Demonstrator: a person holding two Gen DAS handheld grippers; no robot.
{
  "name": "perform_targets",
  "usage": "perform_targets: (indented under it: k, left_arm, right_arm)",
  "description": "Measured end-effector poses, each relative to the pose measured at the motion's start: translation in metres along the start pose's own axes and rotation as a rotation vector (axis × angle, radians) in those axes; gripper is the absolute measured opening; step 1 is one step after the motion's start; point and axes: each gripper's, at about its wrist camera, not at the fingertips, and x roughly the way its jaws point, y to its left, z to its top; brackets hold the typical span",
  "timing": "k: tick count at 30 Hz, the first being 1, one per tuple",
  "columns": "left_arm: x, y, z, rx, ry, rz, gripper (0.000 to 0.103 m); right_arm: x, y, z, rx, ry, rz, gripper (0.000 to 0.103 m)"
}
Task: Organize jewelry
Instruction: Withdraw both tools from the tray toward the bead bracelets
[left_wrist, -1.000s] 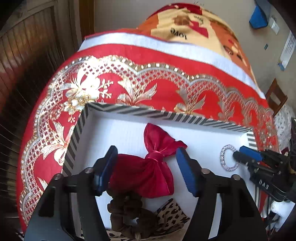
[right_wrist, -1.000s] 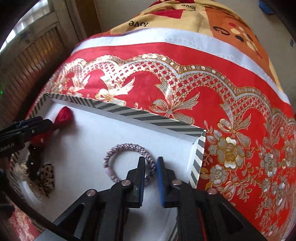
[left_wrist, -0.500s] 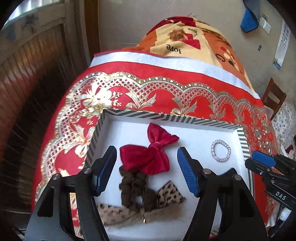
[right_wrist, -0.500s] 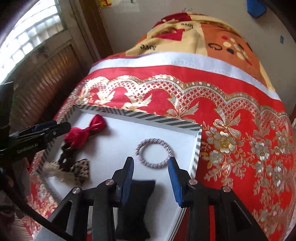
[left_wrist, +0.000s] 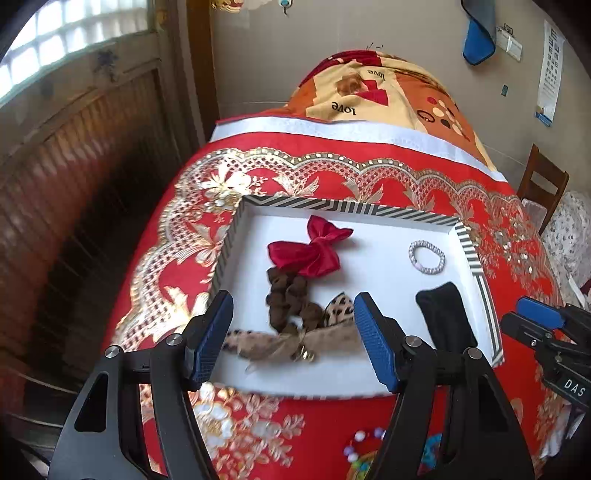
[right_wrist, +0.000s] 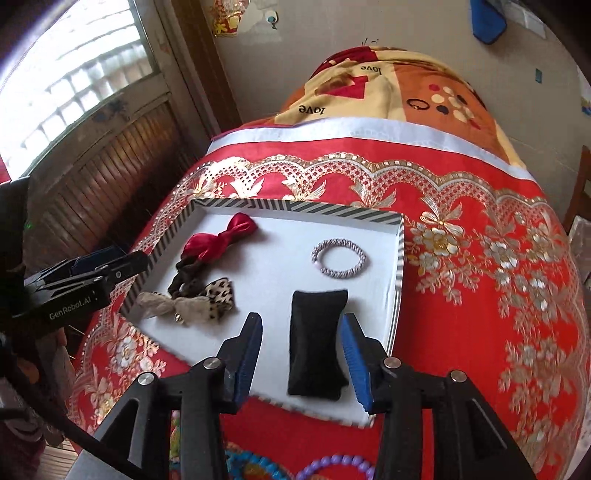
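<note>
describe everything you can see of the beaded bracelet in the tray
The beaded bracelet is a closed ring of small silvery-white beads with pinkish flecks, woven into a rope-like band. It lies flat on the white floor of the striped-rim tray, in the far right corner area. It lies apart from the black pillow nearer the camera and the red bow to the left. Nothing touches it except the tray floor; no hand-held gripper holds it.
</note>
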Motion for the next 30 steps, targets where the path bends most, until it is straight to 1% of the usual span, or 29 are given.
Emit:
perform_targets:
  k: [9,17,22,25,28,30]
  left_arm:
    - [-0.034,0.006,-0.034,0.009,-0.012,0.005,0.068]
    - [-0.055,0.008,-0.065,0.017,0.006,-0.028,0.068]
    - [-0.062,0.012,-0.083,0.014,0.036,-0.068,0.068]
    - [-0.062,0.011,-0.095,0.027,0.067,-0.093,0.068]
    - [-0.060,0.008,-0.108,0.048,0.111,-0.124,0.068]
    - [-0.056,0.008,-0.120,0.054,0.149,-0.153,0.068]
  right_arm:
    - [-0.023,0.012,-0.035,0.003,0.000,-0.022,0.042]
    - [-0.044,0.011,-0.068,0.024,0.005,-0.039,0.042]
    - [-0.054,0.007,-0.092,0.035,0.019,-0.053,0.042]
    - [-0.055,0.006,-0.108,0.044,0.038,-0.056,0.042]
    - [-0.055,0.007,-0.124,0.045,0.058,-0.033,0.042]
    - [-0.052,0.012,-0.134,0.030,0.075,-0.002,0.042]
